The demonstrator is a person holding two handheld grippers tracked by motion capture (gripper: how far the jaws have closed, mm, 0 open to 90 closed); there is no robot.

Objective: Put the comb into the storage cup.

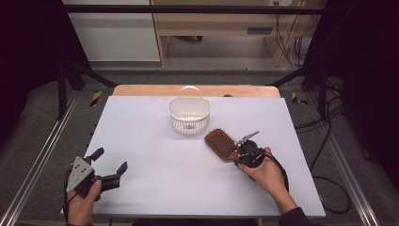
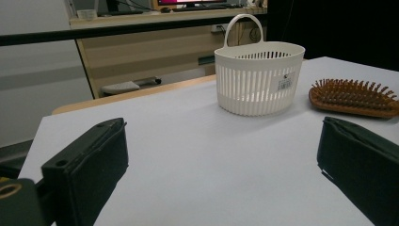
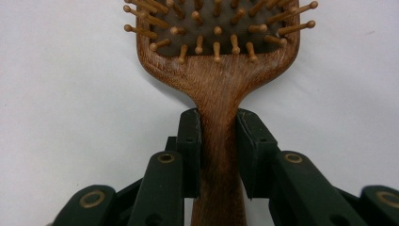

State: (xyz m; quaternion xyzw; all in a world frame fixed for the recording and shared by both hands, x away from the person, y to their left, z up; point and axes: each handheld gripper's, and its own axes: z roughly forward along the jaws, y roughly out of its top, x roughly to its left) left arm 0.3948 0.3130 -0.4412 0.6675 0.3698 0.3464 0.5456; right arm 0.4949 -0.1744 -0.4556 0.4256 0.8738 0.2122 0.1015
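Broadly, a white table (image 1: 155,179) takes up the middle of the high view, with a wooden edge showing along its far side. Toward the far middle of it stands a white slatted basket (image 1: 189,117), upright, its handle raised; in the left gripper view it sits well ahead of the jaws, a small label on its wall. Just in front and to the right of the basket lies a wooden brush (image 1: 220,142), bristles up, near the basket but apart from it, its head angled toward the basket and its handle running back toward the person. The right gripper (image 3: 219,155) is clamped on that handle: in its own view both black pads press the neck just below the head. The left gripper (image 1: 109,165) rests at the near left corner, well apart from the brush, its jaws standing wide with bare table between them.
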